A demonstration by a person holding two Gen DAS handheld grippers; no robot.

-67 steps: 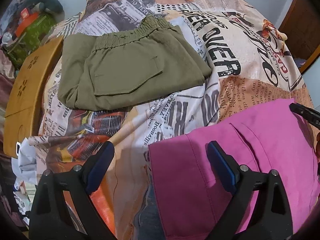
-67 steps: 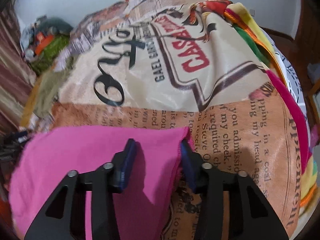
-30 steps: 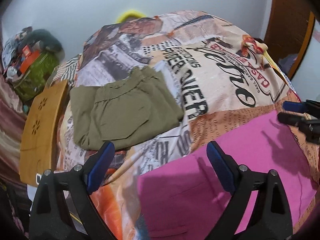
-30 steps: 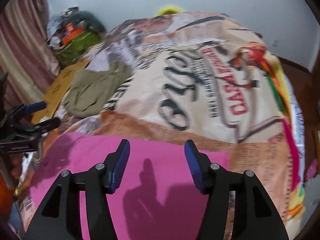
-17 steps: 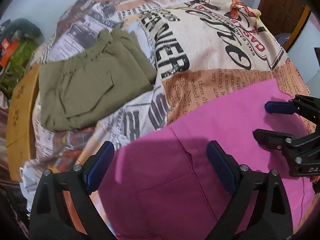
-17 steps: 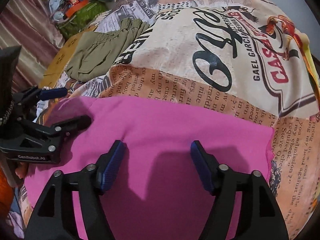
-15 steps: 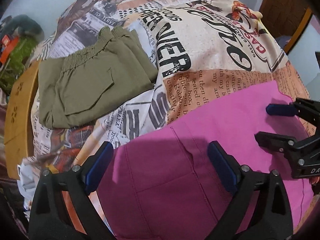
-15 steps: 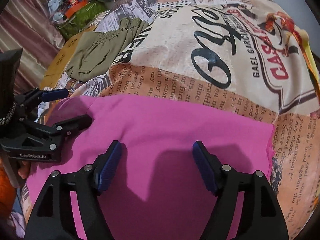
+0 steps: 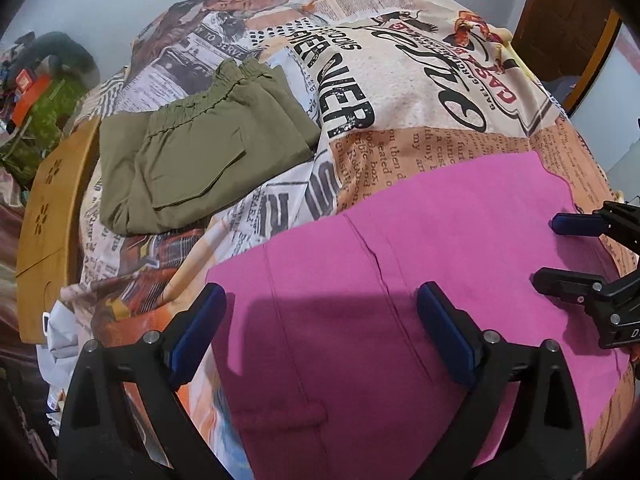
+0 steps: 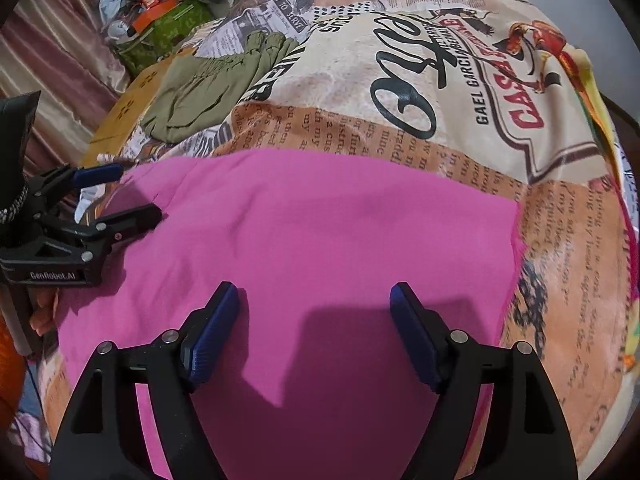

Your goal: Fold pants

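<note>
While both cameras look steeply down on the same bed, each catches things the other misses. The left wrist view shows the flat bright-pink fabric pants (image 9: 440, 264) with their seams and a stitched pocket flap, lying across the near part of the bed's newspaper-print bedspread (image 9: 400, 80); its left tongs (image 9: 320, 328) stand wide above the cloth, one blue pad past the pants' left edge, over the bedspread, the other over the pink. Nothing sits between the pads. The right tongs (image 9: 560, 252) enter at that picture's right edge, over the pants' right end.

The right wrist view shows the pants' far edge running straight across the bed and their right edge, slightly frayed, short of the bed's right side. The right tongs (image 10: 316, 328) have just been opening and now stand wide over the pink cloth, gripping nothing. The left tongs (image 10: 132, 196) appear at the left, jaws apart, a person's fingers (image 10: 42, 316) behind them.

A folded olive-green pair of pants (image 9: 192, 160) lies toward the far left corner of the bed, well apart from the pink pair, beside a tan wooden board (image 9: 44, 216) at the bed's left edge. The far right stretch of bedspread lies bare.
</note>
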